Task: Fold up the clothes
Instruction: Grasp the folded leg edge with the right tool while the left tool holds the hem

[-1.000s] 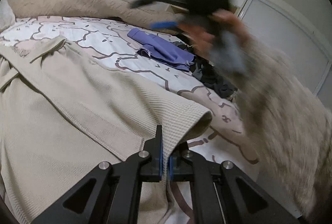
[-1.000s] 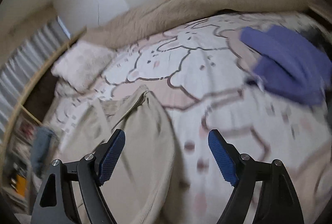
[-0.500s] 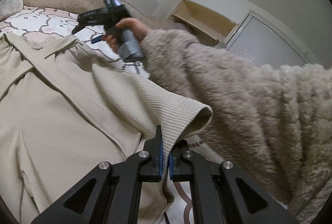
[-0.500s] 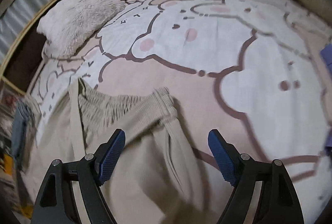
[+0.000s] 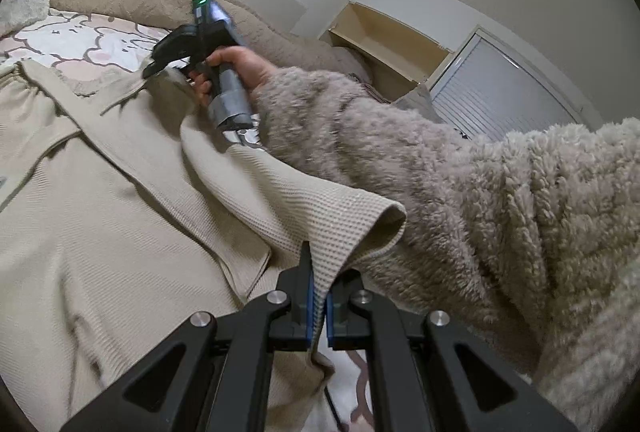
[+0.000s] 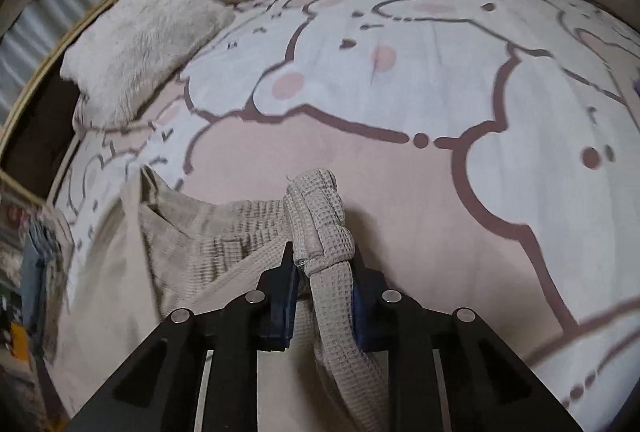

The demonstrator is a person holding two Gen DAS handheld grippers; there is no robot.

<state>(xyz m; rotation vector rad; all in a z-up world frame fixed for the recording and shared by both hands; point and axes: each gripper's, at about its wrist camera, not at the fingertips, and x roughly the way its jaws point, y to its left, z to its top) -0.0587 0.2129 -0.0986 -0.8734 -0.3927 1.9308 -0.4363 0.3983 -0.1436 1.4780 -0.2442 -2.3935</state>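
Beige waffle garment spread on cartoon bedsheet. Left gripper clamped tight on its hem fold. Right gripper jaws just closed, pinching bunched waistband. Only left view shows hand and fuzzy sleeve; only right shows fluffy pillow.

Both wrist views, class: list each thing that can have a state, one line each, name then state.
Beige waffle garment: spread on the bed, not yet folded, gripped at two places.
Left gripper: jaws shut on the garment's cuff edge.
Right gripper: jaws have just been closing, now pinching a bunched band of the garment.
Bed sheet: laid flat under the garment.
Wall cubby: open.
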